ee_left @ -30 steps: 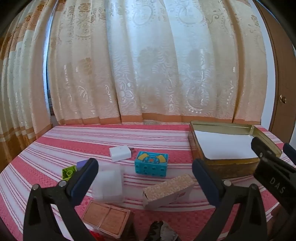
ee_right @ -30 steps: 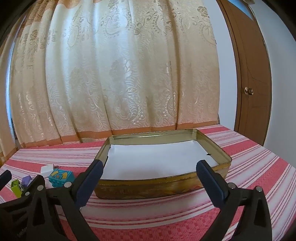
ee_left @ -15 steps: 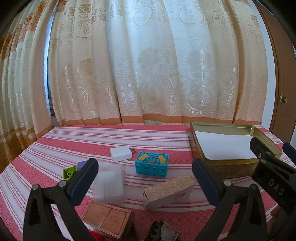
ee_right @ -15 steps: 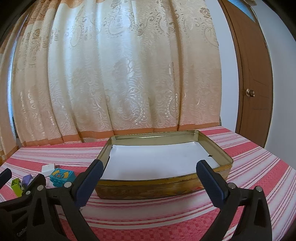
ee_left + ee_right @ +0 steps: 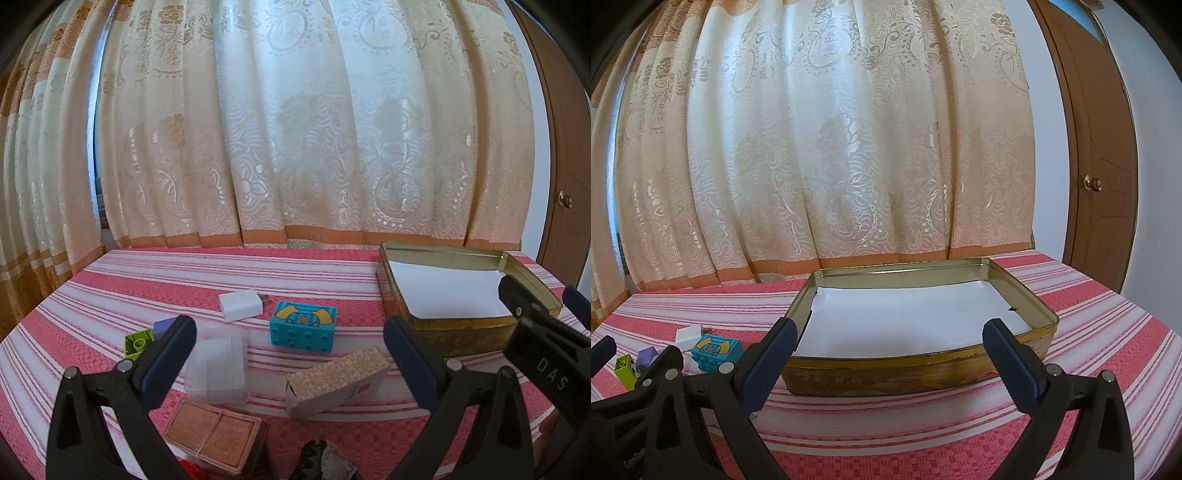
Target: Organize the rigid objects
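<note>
A: Where do the things to sort lie?

B: Loose on the striped table: a teal block, a white charger, a clear plastic case, a patterned carton, a brown box and a green brick. The gold tin, lined with white paper and holding nothing yet, sits to their right.

A: And the jaws?

B: Both wide apart and holding nothing. The left gripper hangs above the pile; the right gripper faces the tin's near wall.

A: How would you start?

B: I'd say take the carton first. It lies tilted, so square the jaws across its narrow sides before closing, then lift over the tin's rim.

A: Room to move?

B: Plenty behind the pile. The brown box sits close to the near table edge, and the right gripper crowds the path to the tin.
</note>
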The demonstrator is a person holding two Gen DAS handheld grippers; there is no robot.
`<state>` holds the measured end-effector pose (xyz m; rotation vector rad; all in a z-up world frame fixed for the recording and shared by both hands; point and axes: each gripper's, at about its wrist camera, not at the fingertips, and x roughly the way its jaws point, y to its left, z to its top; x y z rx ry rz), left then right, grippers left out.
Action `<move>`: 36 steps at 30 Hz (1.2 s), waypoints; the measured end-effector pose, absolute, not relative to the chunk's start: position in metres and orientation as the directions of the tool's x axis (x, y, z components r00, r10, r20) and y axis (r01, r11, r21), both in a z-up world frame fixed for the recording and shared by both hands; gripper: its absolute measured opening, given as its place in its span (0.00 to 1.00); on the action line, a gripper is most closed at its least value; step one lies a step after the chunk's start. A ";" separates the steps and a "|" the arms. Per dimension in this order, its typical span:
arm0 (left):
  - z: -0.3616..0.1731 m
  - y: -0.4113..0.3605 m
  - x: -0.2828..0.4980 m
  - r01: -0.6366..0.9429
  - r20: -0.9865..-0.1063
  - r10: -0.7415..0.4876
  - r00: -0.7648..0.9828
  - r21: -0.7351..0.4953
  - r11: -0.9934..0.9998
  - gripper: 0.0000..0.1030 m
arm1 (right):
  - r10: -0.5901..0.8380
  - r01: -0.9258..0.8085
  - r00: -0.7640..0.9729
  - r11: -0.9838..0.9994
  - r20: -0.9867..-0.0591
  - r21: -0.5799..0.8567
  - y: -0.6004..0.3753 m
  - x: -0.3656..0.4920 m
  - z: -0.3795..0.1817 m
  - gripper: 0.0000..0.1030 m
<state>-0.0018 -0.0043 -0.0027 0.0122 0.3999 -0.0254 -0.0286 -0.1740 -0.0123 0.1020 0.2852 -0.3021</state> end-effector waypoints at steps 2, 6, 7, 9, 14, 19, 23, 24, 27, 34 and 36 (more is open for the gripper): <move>-0.003 -0.004 -0.001 0.025 -0.393 -0.021 0.919 0.004 1.000 1.00 | -0.278 0.306 0.914 0.950 -0.294 0.056 -0.174 -0.028 -0.013 0.99; -0.004 -0.001 0.003 0.018 -0.413 -0.020 0.910 -0.009 1.000 1.00 | -0.274 0.306 0.912 0.950 -0.306 0.060 -0.176 -0.027 -0.012 0.99; -0.004 0.000 0.003 0.016 -0.417 -0.019 0.909 -0.010 1.000 1.00 | -0.274 0.306 0.911 0.950 -0.309 0.061 -0.176 -0.026 -0.013 0.99; -0.004 0.000 0.004 0.018 -0.423 -0.021 0.906 -0.012 1.000 1.00 | -0.271 0.305 0.910 0.950 -0.314 0.065 -0.177 -0.025 -0.012 0.99; -0.005 -0.002 0.005 0.031 -0.429 -0.031 0.903 -0.006 1.000 1.00 | -0.269 0.302 0.911 0.951 -0.313 0.062 -0.177 -0.025 -0.012 0.99; -0.005 -0.005 0.005 0.034 -0.438 -0.024 0.899 0.014 0.999 1.00 | -0.267 0.298 0.910 0.953 -0.317 0.053 -0.176 -0.023 -0.013 0.99; -0.004 -0.004 0.003 0.035 -0.433 -0.024 0.901 0.018 0.999 1.00 | -0.266 0.294 0.914 0.955 -0.308 0.049 -0.175 -0.025 -0.013 0.99; -0.004 -0.003 0.003 0.036 -0.429 -0.027 0.903 0.013 0.999 1.00 | -0.263 0.292 0.914 0.955 -0.307 0.051 -0.175 -0.026 -0.013 0.99; -0.005 -0.001 0.004 0.036 -0.436 -0.031 0.899 0.002 0.999 1.00 | -0.258 0.290 0.914 0.955 -0.313 0.059 -0.176 -0.025 -0.013 0.99; -0.009 0.006 0.004 0.007 -0.471 -0.011 0.882 -0.010 1.000 1.00 | -0.250 0.285 0.915 0.956 -0.316 0.072 -0.178 -0.027 -0.014 0.99; -0.010 0.008 0.003 -0.010 -0.478 0.009 0.878 0.000 1.000 1.00 | -0.246 0.282 0.916 0.957 -0.317 0.072 -0.177 -0.027 -0.014 0.99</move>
